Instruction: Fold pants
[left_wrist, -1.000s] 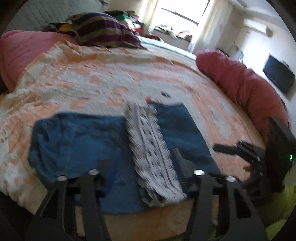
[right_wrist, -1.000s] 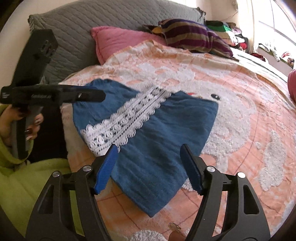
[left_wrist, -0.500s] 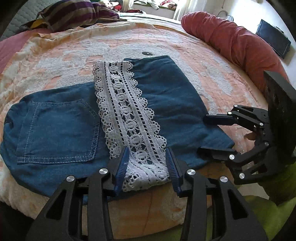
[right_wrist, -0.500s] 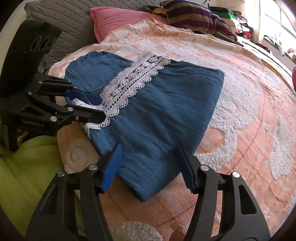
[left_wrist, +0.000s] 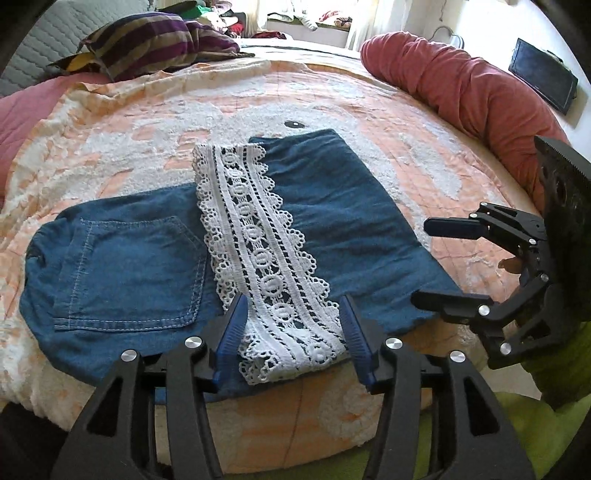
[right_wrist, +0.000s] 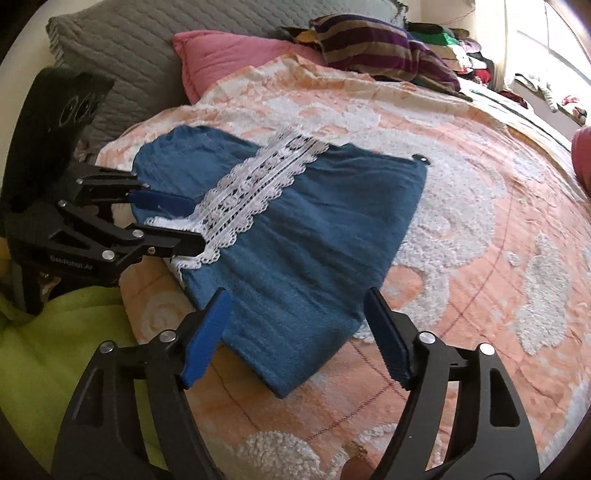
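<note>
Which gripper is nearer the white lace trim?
Left. The left gripper straddles the lace trim, jaws opening; the right gripper is over plain denim beside it.

Pants on bedspread, both grippers over the near edge

We see the blue pants (right_wrist: 295, 229) folded flat on the bedspread (right_wrist: 480, 221); right gripper (right_wrist: 295, 339) opening, straddling the near corner; left gripper (right_wrist: 173, 221) at the lace strip (right_wrist: 258, 184).

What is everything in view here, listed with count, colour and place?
pants: one, blue denim, folded on the bed's near edge
lace trim: one, white, across the pants
bedspread: one, peach and white
striped pillow: one, purple and tan, far side
pink pillow: one, by a grey quilted cushion
red bolster: one, right edge
left gripper: black, blue pads, jaws opening astride the lace end
right gripper: jaws opening astride the pants' corner
</note>
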